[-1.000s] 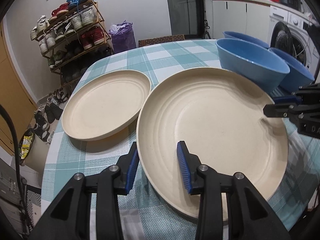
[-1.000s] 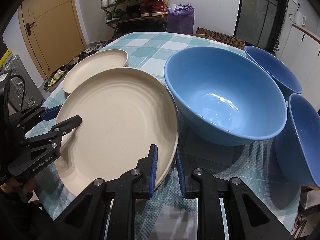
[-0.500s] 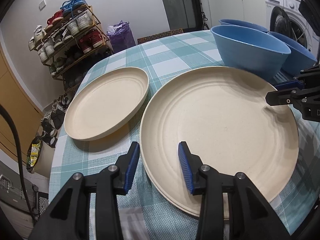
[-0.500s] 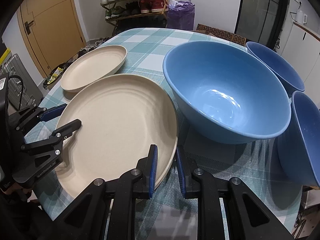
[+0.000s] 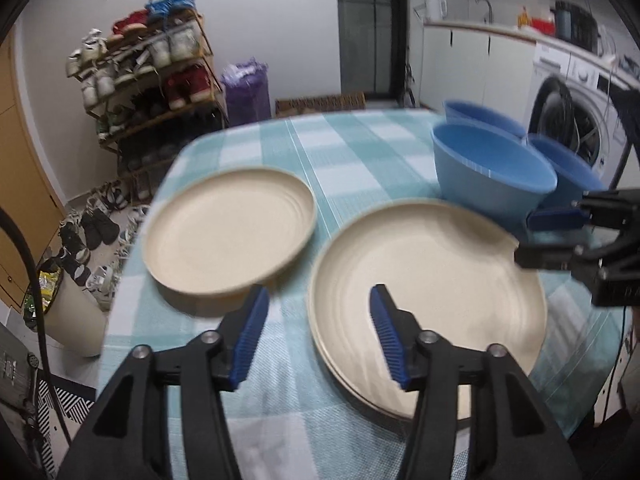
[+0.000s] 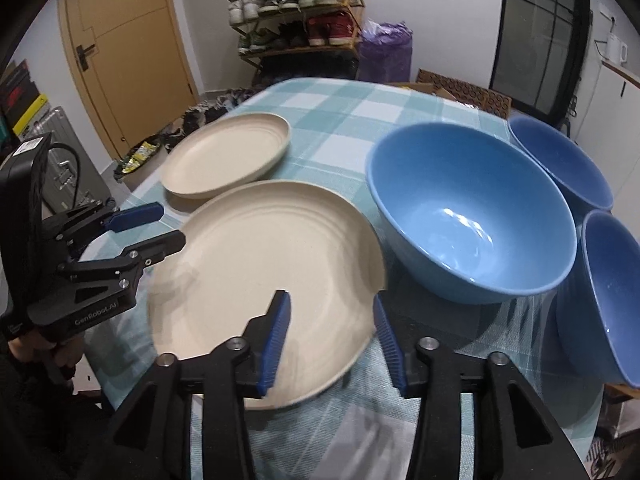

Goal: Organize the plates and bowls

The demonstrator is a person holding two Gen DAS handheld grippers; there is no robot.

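A large cream plate (image 5: 428, 296) (image 6: 264, 280) lies on the checked tablecloth, with a smaller cream plate (image 5: 228, 236) (image 6: 228, 156) to its far left. Three blue bowls stand to the right: a large light-blue bowl (image 6: 472, 220) (image 5: 492, 172) and two darker bowls (image 6: 560, 160) (image 6: 608, 296). My left gripper (image 5: 316, 332) is open, jaws wide, straddling the large plate's left rim above it. My right gripper (image 6: 330, 340) is open over the plate's near right rim. Both are empty.
The table edge (image 5: 132, 280) drops off at the left. A shoe rack (image 5: 148, 80), a purple bag (image 5: 244, 88) and a washing machine (image 5: 572, 120) stand beyond the table. A wooden door (image 6: 120, 48) is at the far left.
Both grippers opened wider and pulled back and up from the large plate. The plate now lies flat on the cloth, free of both.
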